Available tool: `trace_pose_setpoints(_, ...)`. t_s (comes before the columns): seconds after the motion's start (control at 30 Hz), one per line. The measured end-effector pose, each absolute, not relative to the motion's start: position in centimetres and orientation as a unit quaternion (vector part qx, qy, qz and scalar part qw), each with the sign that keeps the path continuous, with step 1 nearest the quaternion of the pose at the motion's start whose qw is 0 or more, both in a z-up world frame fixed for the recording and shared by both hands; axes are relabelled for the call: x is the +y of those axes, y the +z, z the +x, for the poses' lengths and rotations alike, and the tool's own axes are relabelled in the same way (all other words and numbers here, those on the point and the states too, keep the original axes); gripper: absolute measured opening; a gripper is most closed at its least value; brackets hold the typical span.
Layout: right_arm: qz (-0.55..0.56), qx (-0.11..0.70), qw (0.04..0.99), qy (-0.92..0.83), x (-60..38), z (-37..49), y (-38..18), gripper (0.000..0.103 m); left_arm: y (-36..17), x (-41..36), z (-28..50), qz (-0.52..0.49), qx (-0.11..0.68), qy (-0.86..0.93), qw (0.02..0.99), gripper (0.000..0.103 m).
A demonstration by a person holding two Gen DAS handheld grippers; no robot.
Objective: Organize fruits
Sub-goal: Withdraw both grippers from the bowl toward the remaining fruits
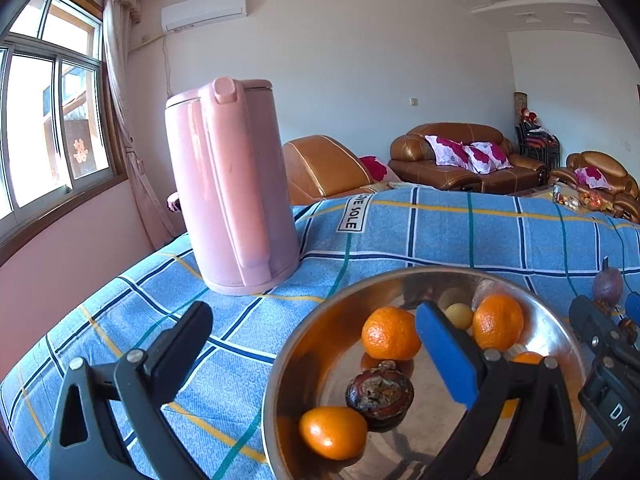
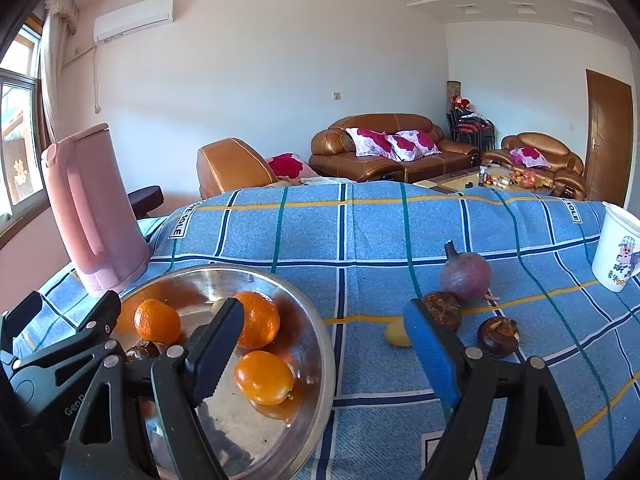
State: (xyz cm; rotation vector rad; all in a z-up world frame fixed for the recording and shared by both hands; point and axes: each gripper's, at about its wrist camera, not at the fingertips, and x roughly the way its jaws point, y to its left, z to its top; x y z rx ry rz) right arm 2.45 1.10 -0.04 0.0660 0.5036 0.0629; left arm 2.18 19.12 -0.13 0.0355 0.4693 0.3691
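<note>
Left wrist view
Left gripper (image 1: 316, 354): held wide apart, nothing between the black finger and the blue-padded finger (image 1: 446, 354).
Round stainless-steel bowl (image 1: 304, 344): set on the blue checked cloth (image 1: 440, 232), under the blue-padded finger.
Bowl contents: three orange mandarins (image 1: 390, 333) (image 1: 498, 322) (image 1: 333, 432), one dark brown mangosteen (image 1: 379, 394) and a small pale yellow fruit (image 1: 459, 315) were seen inside.
Tall pink plastic kettle (image 1: 230, 188): stood upright on the cloth, behind the bowl to the left.

Right wrist view
Right gripper (image 2: 324, 354): spread wide, empty, its black finger over the bowl (image 2: 320, 344).
Purple round fruit with a stem (image 2: 466, 274): left on the cloth, right of the bowl.
Two dark mangosteens (image 2: 444, 310) (image 2: 498, 336): lay near it.
Pale yellow fruit (image 2: 396, 334): lay beside the blue pad.
White printed cup (image 2: 618, 254): stood at the far right.
</note>
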Motion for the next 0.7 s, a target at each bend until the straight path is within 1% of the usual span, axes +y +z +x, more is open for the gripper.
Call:
trace_pose_setpoints(0.43,0.014,0.247,0.969,0.007,-0.6,1.1,0.0,0.083,-0.3,19.4,1.7,-0.007,0.226,0.182,0.957,0.103)
trace_pose_setpoints(0.7,0.020,0.253,0.967,-0.006,-2.7,0.7,-0.1,0.083,0.0,17.6,0.6,-0.005,0.211,0.160,0.964,0.103)
